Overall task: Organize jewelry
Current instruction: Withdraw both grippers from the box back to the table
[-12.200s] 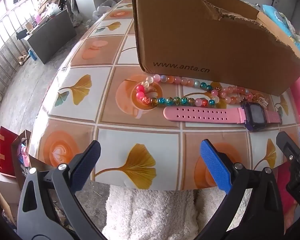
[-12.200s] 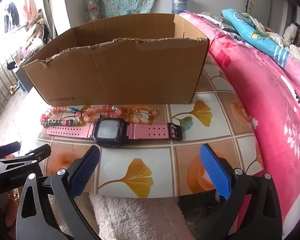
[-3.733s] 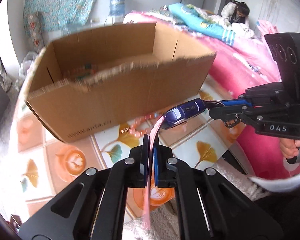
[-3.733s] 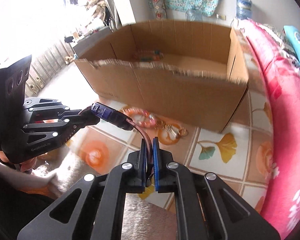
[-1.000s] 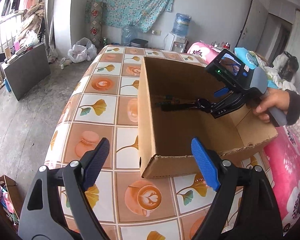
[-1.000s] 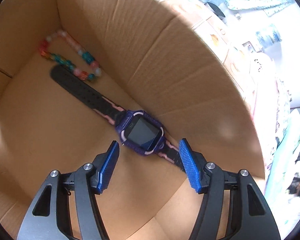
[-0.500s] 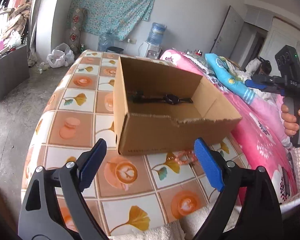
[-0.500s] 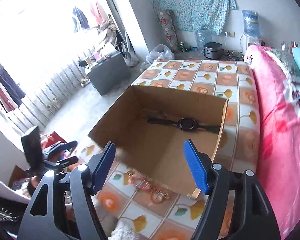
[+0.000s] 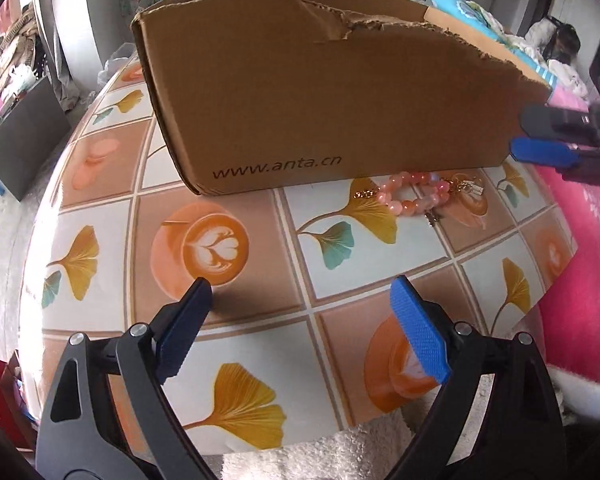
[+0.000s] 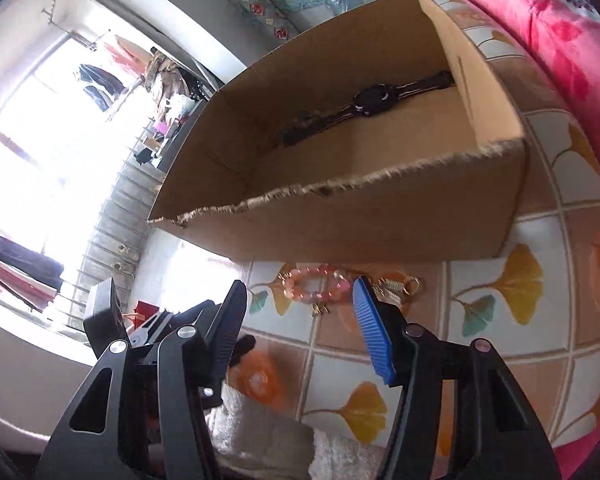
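- While your left wrist camera looks down over the tiled tabletop (image 9: 228, 208), your left gripper (image 9: 300, 320) hangs above it with jaws spread wide and nothing between them.
- In this view the pink bead bracelet (image 9: 414, 194) lies on the table just beside the near wall of the cardboard box (image 9: 324, 92), gold charms at its ends.
- Your right gripper (image 9: 548, 138) reaches in from the right edge, near the box corner.
- From the right wrist camera, your right gripper (image 10: 300, 300) has just been narrowing its jaws; they stand half apart, gripping nothing.
- The bracelet (image 10: 316, 284) shows just beyond the fingertips, against the box's (image 10: 340, 232) torn front wall.
- The watch (image 10: 374, 100) lies inside the box along its far wall.
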A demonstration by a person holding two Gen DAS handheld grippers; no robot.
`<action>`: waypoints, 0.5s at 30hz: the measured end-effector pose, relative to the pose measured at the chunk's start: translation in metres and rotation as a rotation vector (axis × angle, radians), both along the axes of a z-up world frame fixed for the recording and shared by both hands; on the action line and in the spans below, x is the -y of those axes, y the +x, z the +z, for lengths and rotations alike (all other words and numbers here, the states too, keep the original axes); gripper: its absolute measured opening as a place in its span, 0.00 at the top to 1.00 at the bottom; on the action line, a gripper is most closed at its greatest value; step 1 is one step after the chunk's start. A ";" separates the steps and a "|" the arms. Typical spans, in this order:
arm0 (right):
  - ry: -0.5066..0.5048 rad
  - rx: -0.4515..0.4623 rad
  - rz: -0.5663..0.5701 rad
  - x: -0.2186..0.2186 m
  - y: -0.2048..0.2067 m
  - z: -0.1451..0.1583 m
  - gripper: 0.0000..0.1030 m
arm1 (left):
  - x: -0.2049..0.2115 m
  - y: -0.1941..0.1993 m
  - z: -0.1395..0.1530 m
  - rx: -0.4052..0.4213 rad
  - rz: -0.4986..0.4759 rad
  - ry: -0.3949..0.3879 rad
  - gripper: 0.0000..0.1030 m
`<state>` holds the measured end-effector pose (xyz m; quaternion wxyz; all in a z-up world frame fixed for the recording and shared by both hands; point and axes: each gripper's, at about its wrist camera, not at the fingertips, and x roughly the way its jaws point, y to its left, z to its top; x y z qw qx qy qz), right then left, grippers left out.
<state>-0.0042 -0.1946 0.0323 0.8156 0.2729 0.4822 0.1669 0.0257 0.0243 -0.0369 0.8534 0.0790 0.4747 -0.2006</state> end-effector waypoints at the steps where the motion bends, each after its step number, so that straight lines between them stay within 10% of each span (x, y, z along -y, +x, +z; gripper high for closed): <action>1: 0.003 -0.003 -0.011 0.000 0.011 -0.003 0.47 | 0.002 0.001 0.000 0.006 0.000 0.020 0.14; 9: 0.034 0.037 -0.091 0.005 0.000 0.002 0.50 | 0.008 0.001 -0.003 0.022 0.005 0.062 0.08; 15: -0.400 0.014 -0.085 -0.006 -0.043 -0.019 0.40 | 0.009 -0.005 -0.003 0.038 0.015 0.063 0.07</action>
